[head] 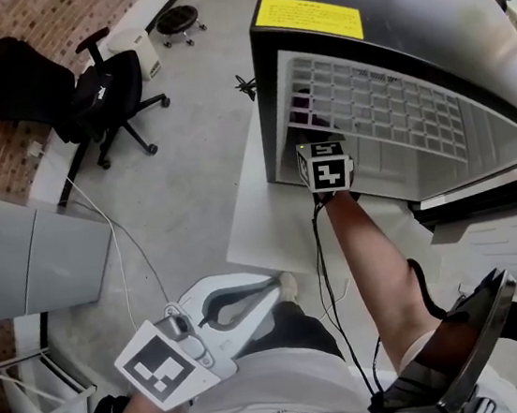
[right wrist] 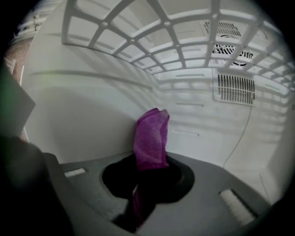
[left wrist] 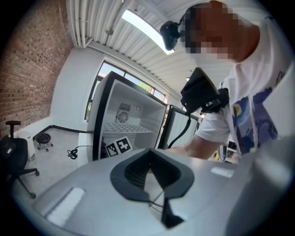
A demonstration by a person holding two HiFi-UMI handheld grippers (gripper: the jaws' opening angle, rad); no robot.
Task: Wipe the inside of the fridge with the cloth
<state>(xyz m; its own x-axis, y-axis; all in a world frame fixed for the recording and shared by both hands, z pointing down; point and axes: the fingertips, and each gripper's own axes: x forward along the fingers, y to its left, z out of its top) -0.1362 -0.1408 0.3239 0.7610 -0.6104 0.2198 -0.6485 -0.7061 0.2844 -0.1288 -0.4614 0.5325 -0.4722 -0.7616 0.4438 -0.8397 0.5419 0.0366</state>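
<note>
Concrete floor (head: 187,163) with a black office chair (head: 102,94) at the left; a black fridge (head: 386,23) stands open on a white worktop (head: 253,239). Item: cloth (right wrist: 151,136), purple, soft and fleecy, bunched into an upright fold, pinched at its lower part with the free end standing above the jaws. Location: inside the fridge, in the compartment under the white wire shelf (right wrist: 138,41), near the corner where the left side wall (right wrist: 83,115) meets the back wall (right wrist: 207,124); whether the tip touches the wall cannot be told. Your right tool (right wrist: 150,161) is clamped on the cloth, your arm reaching into the cabinet. Your left tool (head: 274,291) hangs low by your waist, well apart from the fridge, jaws together on nothing. Step in hand, as judged: wiping the interior, or about to, low at the left rear. Next move calls for pressing the free fold flat to the liner and sweeping along it, minding the vent grille (right wrist: 235,90) and thin wire (right wrist: 242,133) on the back wall. No dirt or moisture shows on the white liner.
</note>
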